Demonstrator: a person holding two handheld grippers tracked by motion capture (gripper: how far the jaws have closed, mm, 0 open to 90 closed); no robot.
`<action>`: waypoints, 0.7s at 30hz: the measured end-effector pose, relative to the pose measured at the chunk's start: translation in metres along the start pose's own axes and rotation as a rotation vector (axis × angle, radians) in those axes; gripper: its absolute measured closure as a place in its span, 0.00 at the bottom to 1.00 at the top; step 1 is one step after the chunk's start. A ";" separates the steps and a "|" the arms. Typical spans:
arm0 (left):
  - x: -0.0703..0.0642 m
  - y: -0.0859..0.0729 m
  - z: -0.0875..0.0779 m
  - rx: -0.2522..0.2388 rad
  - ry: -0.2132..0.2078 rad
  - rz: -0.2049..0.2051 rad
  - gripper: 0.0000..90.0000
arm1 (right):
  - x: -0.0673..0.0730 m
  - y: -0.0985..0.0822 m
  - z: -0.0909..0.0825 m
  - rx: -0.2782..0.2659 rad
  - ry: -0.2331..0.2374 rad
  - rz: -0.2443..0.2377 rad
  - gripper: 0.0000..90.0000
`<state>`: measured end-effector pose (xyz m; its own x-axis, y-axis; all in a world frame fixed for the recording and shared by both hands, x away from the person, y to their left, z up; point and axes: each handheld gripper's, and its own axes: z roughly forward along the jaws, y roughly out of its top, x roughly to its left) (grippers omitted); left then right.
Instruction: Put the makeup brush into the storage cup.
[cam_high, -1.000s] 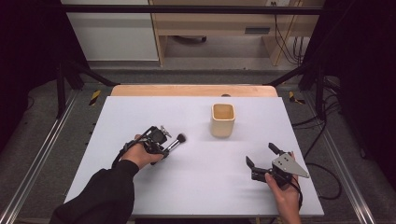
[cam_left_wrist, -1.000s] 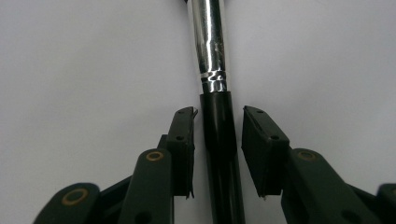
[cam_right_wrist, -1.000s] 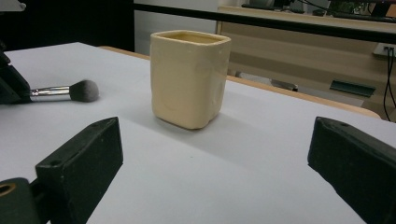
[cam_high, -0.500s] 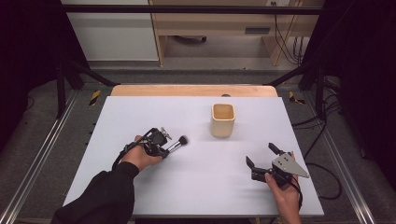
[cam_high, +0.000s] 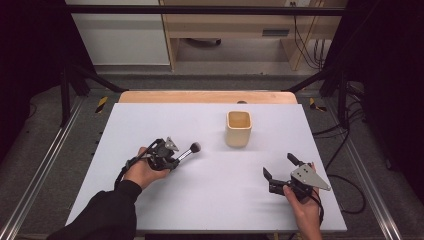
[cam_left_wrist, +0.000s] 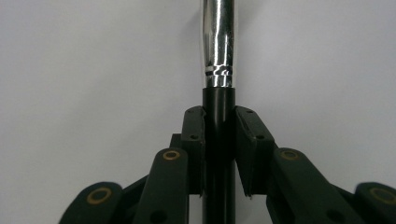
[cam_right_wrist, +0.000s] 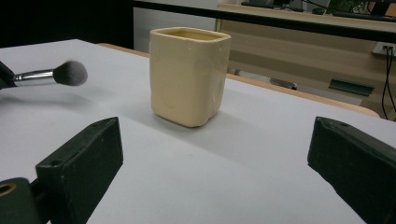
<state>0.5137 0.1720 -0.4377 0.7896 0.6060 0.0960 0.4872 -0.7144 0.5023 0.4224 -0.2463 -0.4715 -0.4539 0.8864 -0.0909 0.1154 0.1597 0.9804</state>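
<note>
**Brush held over white desk**

We record a white desk (cam_high: 210, 200) edged by a wooden strip, dark floor around. The brush (cam_high: 186, 153) sits left of centre, left gripper (cam_high: 167, 156) jaws pinching its black handle, bristles pointing toward the cream cup (cam_high: 238, 129). Right gripper (cam_high: 282, 172) jaws spread, empty.

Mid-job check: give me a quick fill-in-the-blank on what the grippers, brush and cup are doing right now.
1. The left gripper is shut on the black handle of the ____.
2. The right gripper has its jaws ____ with nothing between them.
3. The cream cup stands ____ on the white table.
4. The brush head points toward the ____.

Missing words: brush; open; upright; cup
</note>
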 end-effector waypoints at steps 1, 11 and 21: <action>-0.001 0.000 -0.004 -0.023 0.003 0.012 0.83 | 0.000 0.000 0.000 0.000 -0.001 -0.001 0.04; -0.010 0.000 -0.024 -0.147 0.019 0.008 0.83 | 0.000 0.000 0.000 -0.008 0.005 0.018 0.04; -0.021 -0.001 -0.038 -0.283 0.015 -0.002 0.83 | 0.004 0.001 0.001 -0.049 0.013 0.067 0.03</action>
<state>0.4820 0.1733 -0.4080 0.7822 0.6139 0.1067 0.3634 -0.5885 0.7222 0.4213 -0.2419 -0.4706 -0.4581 0.8886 -0.0224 0.1032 0.0782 0.9916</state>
